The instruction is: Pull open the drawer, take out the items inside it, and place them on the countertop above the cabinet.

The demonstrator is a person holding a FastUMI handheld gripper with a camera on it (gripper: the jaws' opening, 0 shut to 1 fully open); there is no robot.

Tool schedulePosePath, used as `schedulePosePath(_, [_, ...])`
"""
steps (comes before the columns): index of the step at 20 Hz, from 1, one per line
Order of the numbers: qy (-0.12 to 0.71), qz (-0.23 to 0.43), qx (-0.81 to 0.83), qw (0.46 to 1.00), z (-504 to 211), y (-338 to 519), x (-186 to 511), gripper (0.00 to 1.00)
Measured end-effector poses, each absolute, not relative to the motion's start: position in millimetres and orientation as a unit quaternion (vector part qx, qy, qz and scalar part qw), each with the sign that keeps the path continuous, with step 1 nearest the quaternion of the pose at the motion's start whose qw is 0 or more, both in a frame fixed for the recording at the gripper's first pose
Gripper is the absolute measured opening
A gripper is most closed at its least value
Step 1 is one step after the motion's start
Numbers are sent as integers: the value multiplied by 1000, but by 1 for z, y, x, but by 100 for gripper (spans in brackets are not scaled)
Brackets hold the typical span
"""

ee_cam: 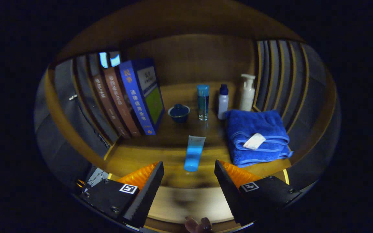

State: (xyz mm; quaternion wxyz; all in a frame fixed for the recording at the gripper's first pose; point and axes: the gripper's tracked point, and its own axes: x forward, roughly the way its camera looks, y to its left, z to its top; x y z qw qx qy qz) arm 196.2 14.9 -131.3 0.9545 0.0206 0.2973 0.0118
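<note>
1. Judging from how things lie, one item is out already: a blue tube [194, 152] lies flat on the countertop [173, 136], cap end toward the gripper [189, 173], just ahead of the gap between the fingers.
2. Gripper state: the fingers stand wide apart and hold nothing; the tube is beyond their tips, not between them.
3. Near the bottom, below the counter edge, something small and pale [198, 224] shows between the finger bases; it may be an item in the drawer or a fingertip, and I cannot tell which.
4. I cannot make out the drawer itself, so whether more items remain inside is uncertain; I would guess the task is partway through, not finished.
5. Counts on the countertop:
   - one lying tube;
   - one folded blue towel [257, 136] with a white tag, right of the tube;
   - three upright bottles at the back: a clear blue bottle [202, 102], a small white bottle [223, 101] with a dark cap, a white pump bottle [247, 92];
   - one small lidded bowl [179, 112];
   - several leaning books [134, 97], about four, on the left.
6. What is left, as I judge it: returning to the drawer and lifting out anything remaining.
</note>
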Motion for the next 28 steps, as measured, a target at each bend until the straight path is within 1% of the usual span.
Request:
schedulePosePath(5, [202,20,5,979,-89,18,115,99])
schedulePosePath(9, [144,16,-2,989,-88,16,53,99])
schedulePosePath(12, [117,19,6,993,-103,18,14,99])
schedulePosePath(14, [121,14,7,992,-123,14,-5,99])
schedulePosePath(18, [159,0,21,987,-174,6,-20,99])
schedulePosePath(23, [204,-16,43,978,-230,-4,-22,99])
schedulePosePath(28, [222,-6,31,974,-254,2,-8,99])
